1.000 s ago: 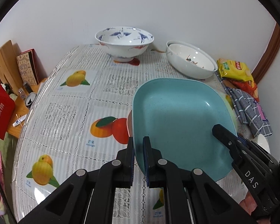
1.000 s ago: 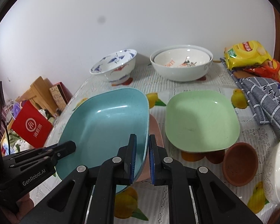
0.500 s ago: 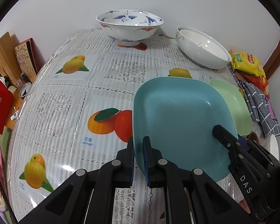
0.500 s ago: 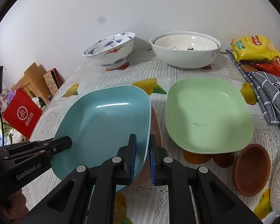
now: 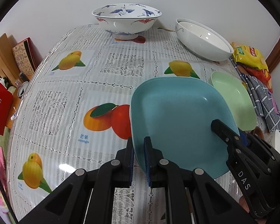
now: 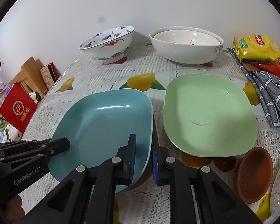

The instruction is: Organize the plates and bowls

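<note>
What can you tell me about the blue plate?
The blue plate is a squarish dish with rounded corners, a raised rim and a glossy, faintly speckled surface, empty inside. The left tool pinches one edge and the right tool pinches the opposite edge. It is tilted, just left of the green plate. A brownish thing shows under its right edge; I cannot tell what it is.

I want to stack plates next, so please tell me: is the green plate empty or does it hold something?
Empty. The green plate shows only its bare inner surface with faint scuff marks; nothing lies in it.
</note>
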`<state>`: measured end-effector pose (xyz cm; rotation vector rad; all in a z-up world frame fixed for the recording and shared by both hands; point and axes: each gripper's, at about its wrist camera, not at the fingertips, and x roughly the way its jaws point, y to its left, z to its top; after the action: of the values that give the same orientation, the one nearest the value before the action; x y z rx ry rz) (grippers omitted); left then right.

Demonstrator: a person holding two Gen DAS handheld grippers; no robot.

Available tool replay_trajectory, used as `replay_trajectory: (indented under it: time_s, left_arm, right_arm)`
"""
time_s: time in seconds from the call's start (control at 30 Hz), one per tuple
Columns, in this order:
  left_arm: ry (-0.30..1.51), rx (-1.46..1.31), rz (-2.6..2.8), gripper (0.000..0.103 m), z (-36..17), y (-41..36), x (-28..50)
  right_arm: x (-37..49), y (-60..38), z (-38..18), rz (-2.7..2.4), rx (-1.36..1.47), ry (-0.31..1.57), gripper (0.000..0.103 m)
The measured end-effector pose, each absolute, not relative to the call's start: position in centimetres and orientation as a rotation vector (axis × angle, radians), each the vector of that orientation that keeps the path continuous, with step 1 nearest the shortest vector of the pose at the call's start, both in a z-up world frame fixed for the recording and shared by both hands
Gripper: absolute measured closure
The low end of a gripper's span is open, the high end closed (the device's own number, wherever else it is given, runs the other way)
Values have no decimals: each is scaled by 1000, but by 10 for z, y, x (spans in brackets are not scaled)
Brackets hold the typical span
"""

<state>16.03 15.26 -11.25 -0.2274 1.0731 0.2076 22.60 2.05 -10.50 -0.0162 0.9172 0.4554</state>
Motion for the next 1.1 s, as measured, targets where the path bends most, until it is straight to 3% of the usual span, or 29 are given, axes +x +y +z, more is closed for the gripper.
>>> replay_trajectory:
  time_s: [0.23,0.33,0.47,0.57,0.73,0.83,1.1]
  left_arm:
    - [1055,-185,223,90,-105,146,156]
    - [1042,-158,231,83,-98,143,155]
    - [1016,-128,233,83,-85,139,156]
    - [996,-110,222,82,-72,134,158]
    - [938,-71,192,64,-50,116,165]
    - [897,-52,172,58,-41,100,173]
    - [895,-2,91,58,-43,49,204]
  right_arm:
    - [223,14,-97,467,27,887,76]
    - [221,9,-90,470,41,872,75]
    - [216,-2,-73,475,81,835,73]
    - [212,-16,-56,460,97,796,60]
    - [208,-52,-30,354,123,719,38]
    - [210,-83,-23,254,164,695,35]
    - [223,-145,-32,103,273,724,35]
